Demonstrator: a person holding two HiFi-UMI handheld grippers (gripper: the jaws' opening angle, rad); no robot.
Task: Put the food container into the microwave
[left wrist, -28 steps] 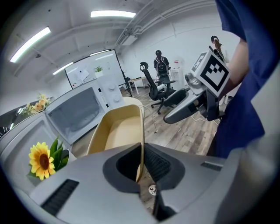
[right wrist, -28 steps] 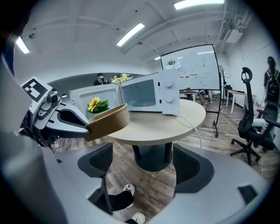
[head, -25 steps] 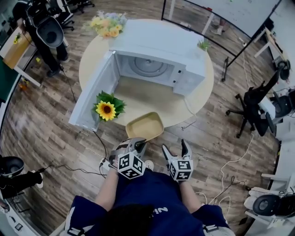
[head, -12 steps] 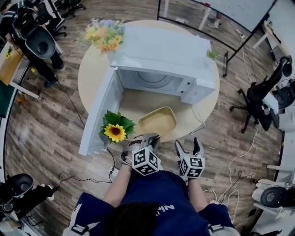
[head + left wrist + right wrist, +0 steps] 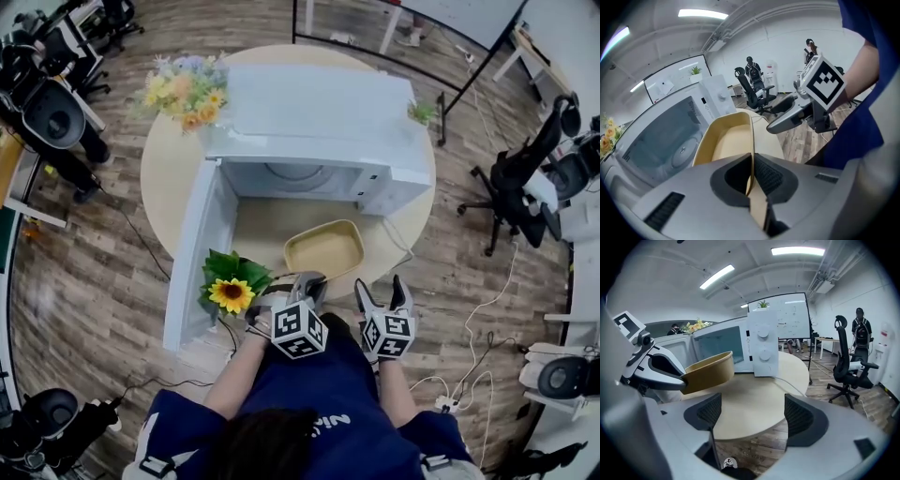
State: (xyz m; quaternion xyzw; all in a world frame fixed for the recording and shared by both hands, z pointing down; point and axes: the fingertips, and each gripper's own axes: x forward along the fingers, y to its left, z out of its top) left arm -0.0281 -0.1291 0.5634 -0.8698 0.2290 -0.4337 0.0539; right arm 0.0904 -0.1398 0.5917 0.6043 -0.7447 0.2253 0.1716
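An empty tan food container (image 5: 324,249) hangs over the round table's near part, in front of the white microwave (image 5: 309,141), whose door (image 5: 192,253) is swung open to the left. My left gripper (image 5: 307,283) is shut on the container's near rim (image 5: 751,161); the rim runs between the two pads. In the right gripper view the same container (image 5: 708,371) shows at the left, held by the left gripper (image 5: 670,373). My right gripper (image 5: 383,292) is beside it on the right, open and empty, at the table's near edge.
A sunflower (image 5: 230,292) stands by the open door's near end. A flower bouquet (image 5: 183,89) sits at the table's far left. A white cable (image 5: 398,246) trails off the table's right side. Office chairs (image 5: 525,178) stand on the wooden floor to the right.
Both grippers and the held container have moved forward over the table's near part, closer to the open microwave. The right gripper stays open beside it.
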